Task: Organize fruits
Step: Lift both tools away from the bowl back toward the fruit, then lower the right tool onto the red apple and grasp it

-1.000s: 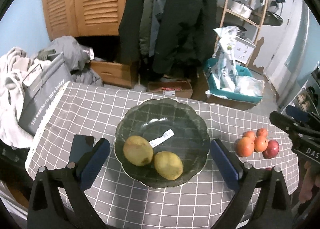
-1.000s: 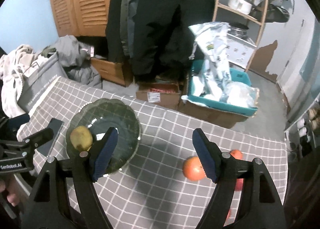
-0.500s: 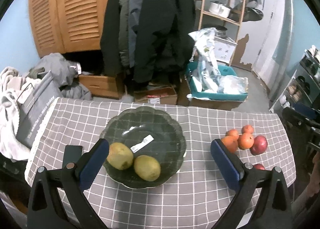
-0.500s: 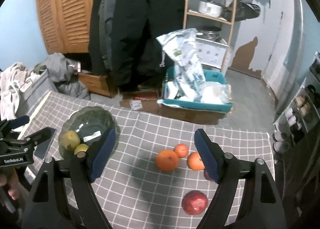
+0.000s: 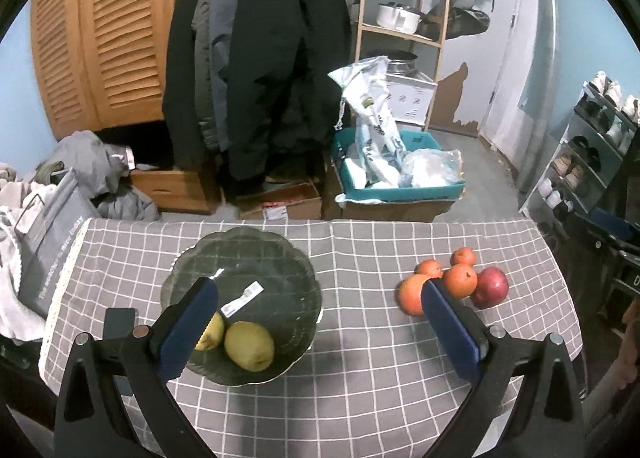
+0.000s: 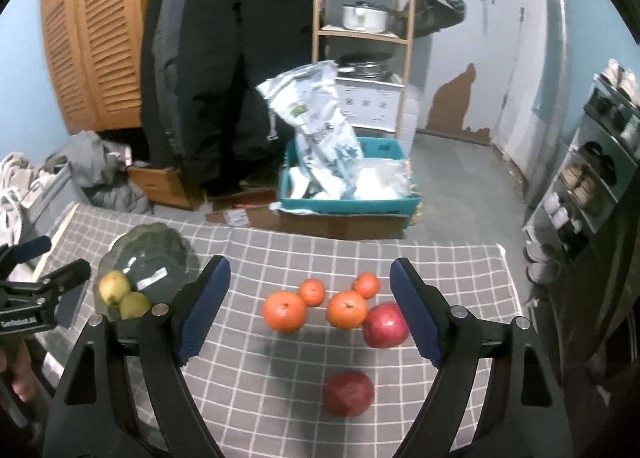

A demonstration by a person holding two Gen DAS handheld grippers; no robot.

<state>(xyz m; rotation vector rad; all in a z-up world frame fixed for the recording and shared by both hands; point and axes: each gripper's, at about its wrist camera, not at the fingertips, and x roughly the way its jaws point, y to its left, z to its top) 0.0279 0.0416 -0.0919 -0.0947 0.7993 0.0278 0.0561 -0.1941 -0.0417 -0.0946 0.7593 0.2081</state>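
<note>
Two pears [image 5: 249,345] already lie in your green plate [image 5: 296,270]. Four oranges [image 6: 284,311] and two red apples [image 6: 348,392] remain loose on the counter [image 6: 460,270], at 3 o'clock from it. Your right gripper [image 6: 310,306], jaws just widening, hangs empty above them; left gripper [image 5: 316,322] open, empty.

The surface [image 6: 280,378] wears a grey cloth with a white grid. Oranges [image 6: 284,311] are orange, apples [image 6: 385,324] deep red, pears [image 5: 249,345] yellow-green on a dark green plate [image 5: 276,258]

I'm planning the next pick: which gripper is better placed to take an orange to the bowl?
Probably the right gripper: its open, empty jaws frame the oranges, while the left gripper faces the bowl.
</note>
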